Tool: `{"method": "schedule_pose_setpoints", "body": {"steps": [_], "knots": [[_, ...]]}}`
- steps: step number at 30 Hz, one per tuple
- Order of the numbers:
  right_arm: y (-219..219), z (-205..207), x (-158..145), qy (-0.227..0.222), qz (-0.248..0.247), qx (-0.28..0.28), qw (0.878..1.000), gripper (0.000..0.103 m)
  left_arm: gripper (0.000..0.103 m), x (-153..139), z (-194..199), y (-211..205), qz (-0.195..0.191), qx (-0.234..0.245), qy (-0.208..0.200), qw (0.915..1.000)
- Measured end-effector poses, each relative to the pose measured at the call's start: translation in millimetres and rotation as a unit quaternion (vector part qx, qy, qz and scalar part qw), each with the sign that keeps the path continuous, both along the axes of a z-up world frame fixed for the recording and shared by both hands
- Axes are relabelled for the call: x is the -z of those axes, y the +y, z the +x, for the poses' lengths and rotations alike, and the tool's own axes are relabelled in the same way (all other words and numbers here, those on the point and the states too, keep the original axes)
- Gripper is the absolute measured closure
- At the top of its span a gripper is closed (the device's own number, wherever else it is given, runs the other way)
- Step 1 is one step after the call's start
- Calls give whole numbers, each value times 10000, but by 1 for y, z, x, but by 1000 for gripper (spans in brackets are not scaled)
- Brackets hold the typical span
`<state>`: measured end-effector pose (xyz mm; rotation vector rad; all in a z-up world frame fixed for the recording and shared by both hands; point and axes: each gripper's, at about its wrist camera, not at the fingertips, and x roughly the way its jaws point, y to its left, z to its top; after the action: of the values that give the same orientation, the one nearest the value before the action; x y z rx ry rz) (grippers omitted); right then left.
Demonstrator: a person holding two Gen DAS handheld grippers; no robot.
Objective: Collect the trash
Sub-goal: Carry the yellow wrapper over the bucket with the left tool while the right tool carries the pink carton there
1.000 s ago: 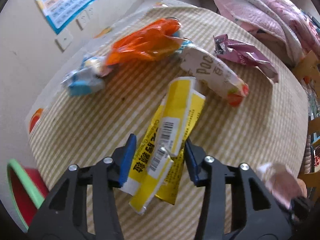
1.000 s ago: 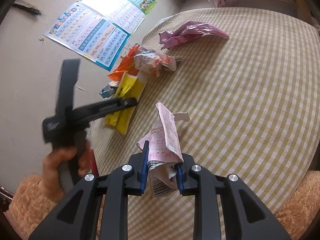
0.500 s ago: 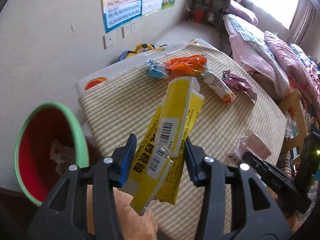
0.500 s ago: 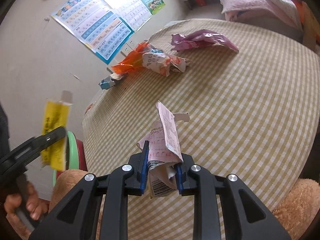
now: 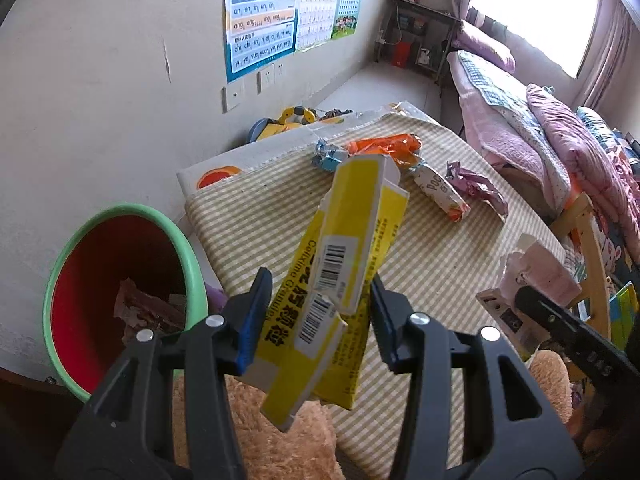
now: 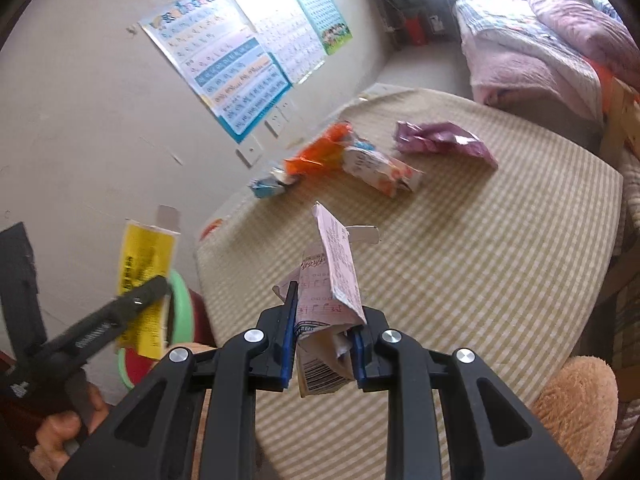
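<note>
My left gripper [image 5: 318, 312] is shut on a flattened yellow box [image 5: 340, 272] and holds it in the air near the table's near left corner. The red bin with a green rim [image 5: 120, 280] stands to its left, with scraps inside. My right gripper [image 6: 323, 344] is shut on a crumpled pink paper box [image 6: 332, 280] above the checked tablecloth [image 6: 480, 260]. The left gripper and yellow box also show in the right wrist view [image 6: 146, 264]. On the table lie an orange wrapper [image 5: 384, 146], a blue wrapper [image 5: 330, 156], a white packet [image 5: 440, 192] and a purple wrapper [image 5: 476, 188].
A wall with posters [image 5: 260, 12] runs along the left. A bed with pink bedding [image 5: 540, 140] lies at the right. A brown plush toy [image 5: 260, 432] sits at the table's near edge. A yellow toy [image 5: 288, 120] lies behind the table.
My left gripper has lifted the yellow box off the table and carried it back and left toward the bin. My right gripper has pulled back a little, still holding the pink paper box.
</note>
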<state>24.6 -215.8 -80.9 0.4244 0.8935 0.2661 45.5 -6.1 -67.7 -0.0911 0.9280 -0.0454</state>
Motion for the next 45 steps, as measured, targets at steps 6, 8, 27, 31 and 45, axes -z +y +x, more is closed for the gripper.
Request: {"method": "schedule_pose_setpoints", "body": {"steps": [6,8,27,31,45], "knots": [[22,-3,-25,-282,11,-228,9993,81,57,-3,-2,8,-46,-91,-52,9999],[31,-4,-29,-302,18,-379,9988,81,57,-2,-2,10,-44,-129,-39,9999],[46,-4,-43,-507,-122,-540,9972,81,57,-11,-15,49,-53,-580,-167,9982],[51,-3,-44,-512,-156,-606,9967,81,57,-12,-16,52,-64,-597,-170,9981],[79,2,-50,-563,-276,-852,9944,81,57,-10,-21,76,-177,-834,-174,9962]]}}
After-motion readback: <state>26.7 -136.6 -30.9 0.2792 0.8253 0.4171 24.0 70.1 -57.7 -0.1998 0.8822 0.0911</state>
